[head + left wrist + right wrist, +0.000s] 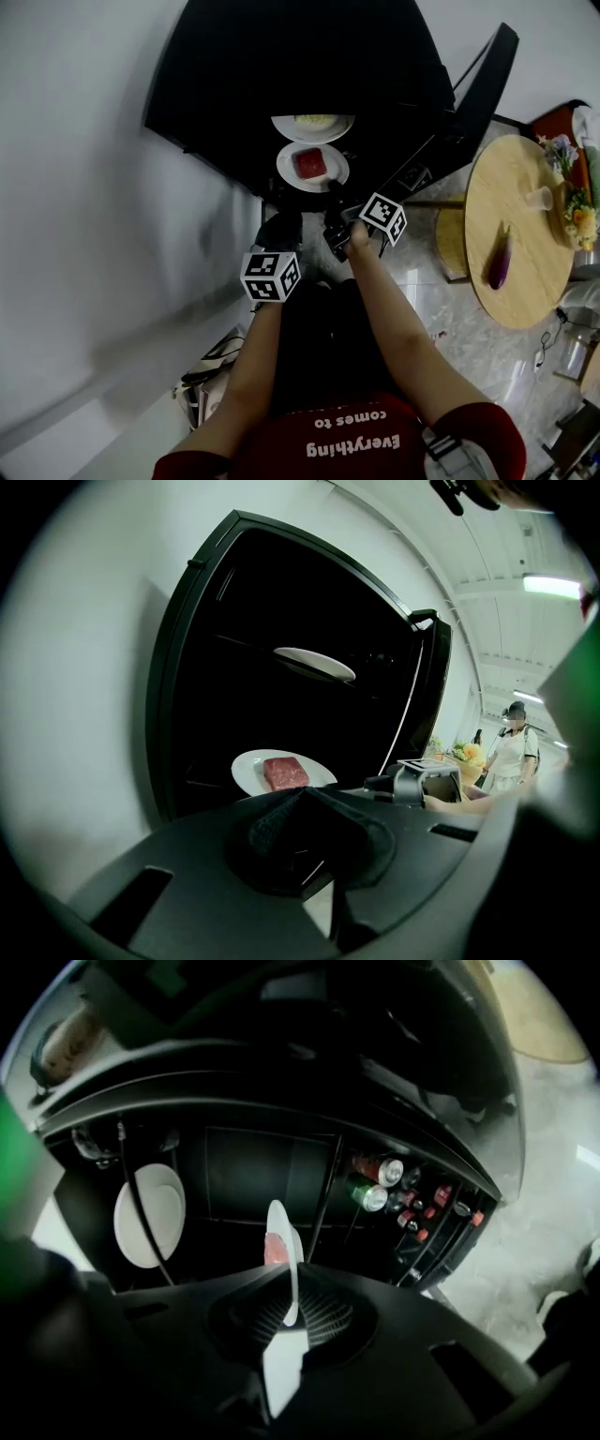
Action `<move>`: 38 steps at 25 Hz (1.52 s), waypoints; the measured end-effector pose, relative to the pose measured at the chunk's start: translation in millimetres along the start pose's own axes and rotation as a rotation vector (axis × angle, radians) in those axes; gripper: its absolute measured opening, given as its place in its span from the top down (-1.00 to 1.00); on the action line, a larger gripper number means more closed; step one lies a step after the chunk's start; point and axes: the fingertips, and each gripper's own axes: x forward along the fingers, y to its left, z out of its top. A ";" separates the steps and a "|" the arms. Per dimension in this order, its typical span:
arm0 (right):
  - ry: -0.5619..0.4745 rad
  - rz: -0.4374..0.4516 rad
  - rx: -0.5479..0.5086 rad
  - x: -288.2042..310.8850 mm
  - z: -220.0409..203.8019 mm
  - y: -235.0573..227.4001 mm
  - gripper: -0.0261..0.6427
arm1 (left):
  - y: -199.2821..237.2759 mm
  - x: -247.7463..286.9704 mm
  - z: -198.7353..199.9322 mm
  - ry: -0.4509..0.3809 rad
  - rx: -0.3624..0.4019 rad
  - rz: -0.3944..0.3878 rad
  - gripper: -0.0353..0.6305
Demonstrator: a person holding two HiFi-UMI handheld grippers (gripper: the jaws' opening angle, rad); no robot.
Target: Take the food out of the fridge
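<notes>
Leftmost, the left gripper (305, 791) hangs low before the open black fridge (281, 56), its two jaws pressed together with nothing between them. Just beyond its tip, and apart from it, lies the round white plate (246, 771) that carries the flat red slab of meat (284, 772); this plate sits on a lower shelf near the front of the fridge. Above it, on a higher shelf, rests a second white plate (314, 660), which in the head view bears a pale yellowish food (315, 121).

To the right, the right gripper (292, 1274) reaches in to the near edge of the meat plate. Its own view is rolled, so the plate shows edge-on as a thin white line running straight between the ribbed pads, and both pads pinch the rim. The meat shows as a red patch beside that line, just past the fingertips.

Further right, the fridge door (478, 84) stands open, with a red drink can (380, 1171) and a green drink can (366, 1196) racked in it. Well apart at the far right is a round wooden table (520, 300) with a purple aubergine (500, 262) lying on it.
</notes>
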 end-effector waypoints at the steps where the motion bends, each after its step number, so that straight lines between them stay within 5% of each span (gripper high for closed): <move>1: 0.006 0.005 0.005 -4.5 -3.4 3.0 0.84 | -0.8 -2.6 3.8 -0.004 -0.002 0.003 0.90; 13: 0.098 -0.030 0.065 -77.3 -44.8 73.2 0.84 | -44.0 -67.8 53.8 0.020 -0.033 0.018 0.90; 27: 0.224 -0.085 0.115 -187.7 -69.1 86.9 0.84 | -129.8 -132.6 50.4 0.095 0.099 -0.111 0.90; 38: 0.154 -0.026 0.188 -266.5 -54.1 95.6 0.84 | -197.2 -155.9 34.7 0.124 0.193 -0.260 0.90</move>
